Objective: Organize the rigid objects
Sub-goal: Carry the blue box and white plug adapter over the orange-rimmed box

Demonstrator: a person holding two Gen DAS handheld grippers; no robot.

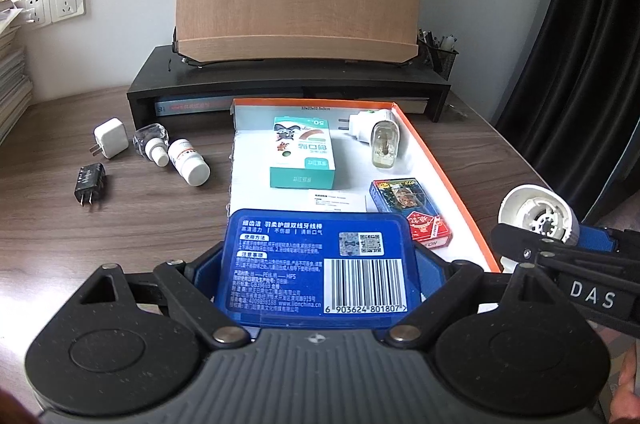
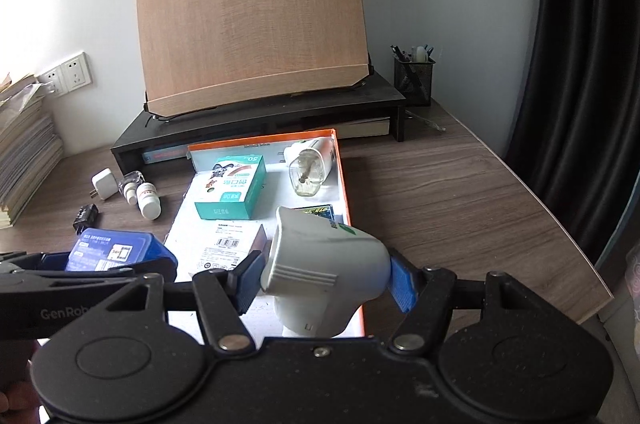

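Left gripper [image 1: 316, 264] clamped on blue floss-pick box [image 1: 316, 264], held over near edge of orange-rimmed tray [image 1: 440, 164].
Box: rigid plastic, light, smooth sides probably slippery; grip across short width looks sound.
Right gripper [image 2: 324, 282] clamped on white plug-in vaporizer [image 2: 320, 272], over tray's near right corner.
Vaporizer: hollow shell, rounded, likely to twist; hold at ribbed flats.
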